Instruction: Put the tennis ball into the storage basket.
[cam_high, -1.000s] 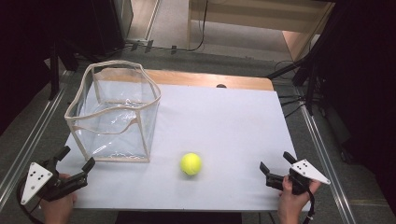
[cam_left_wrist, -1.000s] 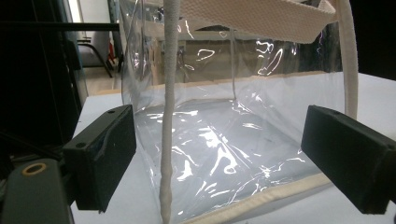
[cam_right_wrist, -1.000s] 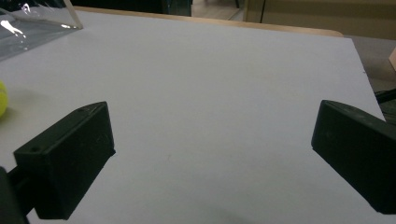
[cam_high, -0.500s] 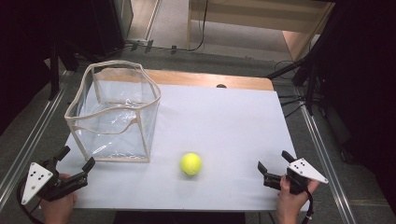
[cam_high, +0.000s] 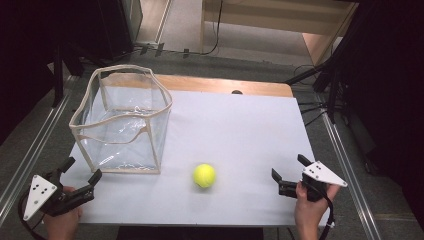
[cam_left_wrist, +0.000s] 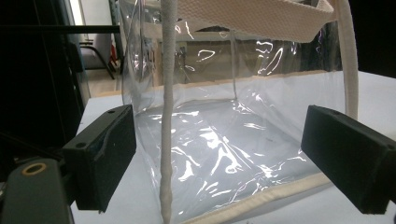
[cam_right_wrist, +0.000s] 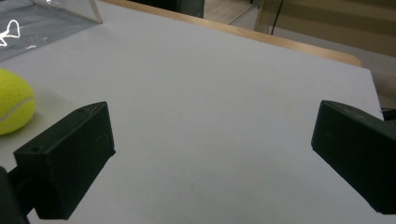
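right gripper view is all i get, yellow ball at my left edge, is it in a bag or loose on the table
Observer: Loose. The tennis ball sits on the white table, just outside the clear bag's near right corner.
Operator: is the bag empty
Observer: Yes; the left gripper view looks through its clear wall onto a bare floor.
Operator: where's the other gripper
Observer: The left gripper is at the table's near left corner, jaws open, aimed at the bag.
Operator: and mine
Observer: The right gripper is open, to the right of the ball, not touching it.

My left tool (cam_high: 80, 172): black body, blocky black jaws, grey three-cornered plate with dark dots. My right tool (cam_high: 289, 169): same build, black cable trailing.
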